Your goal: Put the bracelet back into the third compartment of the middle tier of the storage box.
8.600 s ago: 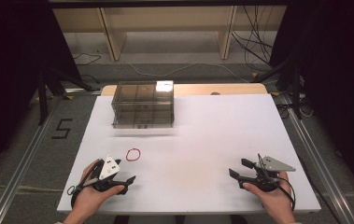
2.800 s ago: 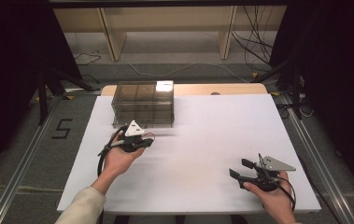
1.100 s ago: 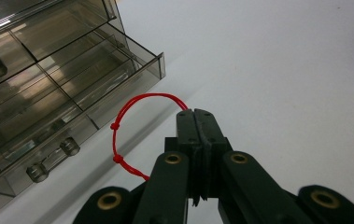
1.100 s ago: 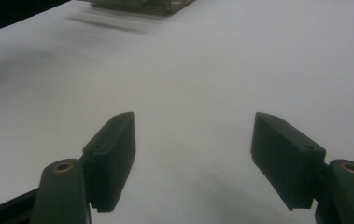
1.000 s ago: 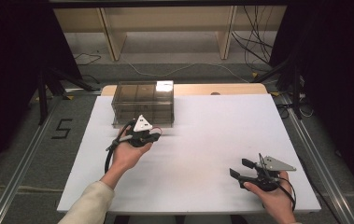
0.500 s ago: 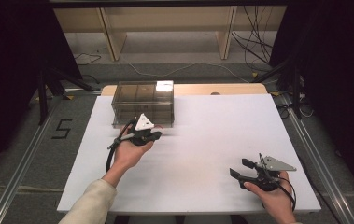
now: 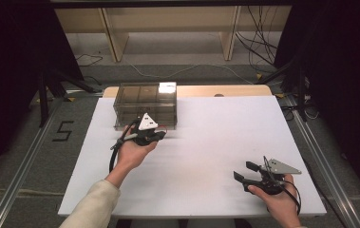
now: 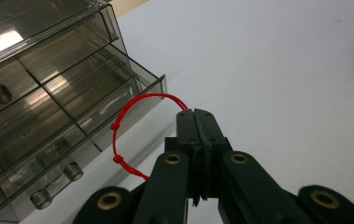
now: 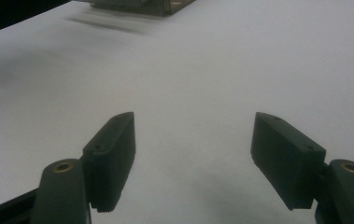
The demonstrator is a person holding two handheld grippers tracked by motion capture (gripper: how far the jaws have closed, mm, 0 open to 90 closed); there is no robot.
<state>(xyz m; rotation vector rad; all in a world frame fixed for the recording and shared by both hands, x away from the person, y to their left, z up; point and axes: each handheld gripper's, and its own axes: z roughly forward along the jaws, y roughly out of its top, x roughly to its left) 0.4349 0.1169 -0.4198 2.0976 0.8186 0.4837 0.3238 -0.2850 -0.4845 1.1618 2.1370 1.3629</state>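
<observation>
Shows a white tabletop (image 7: 215, 142) under and ahead of the jaws of the left gripper (image 7: 160, 135) and right gripper (image 7: 242, 171). Far beyond both pairs of jaws, has a pale wooden shelf frame (image 7: 112, 33) on grey floor (image 7: 177, 71), with loose cables (image 7: 258, 42). Hangs black curtains (image 7: 6, 47) outward of each pair. Bears a black "5" (image 7: 62, 130) on the floor outward of the left jaws.

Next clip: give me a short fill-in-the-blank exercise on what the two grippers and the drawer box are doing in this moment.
1. The left gripper is shut on a thin ____ string loop.
2. The smoky transparent plastic drawer box has one drawer pulled ____.
3. The right gripper has its jaws ____, with nothing between them.
4. The grippers work above a ____ table.

Missing words: red; open; open; white
</observation>
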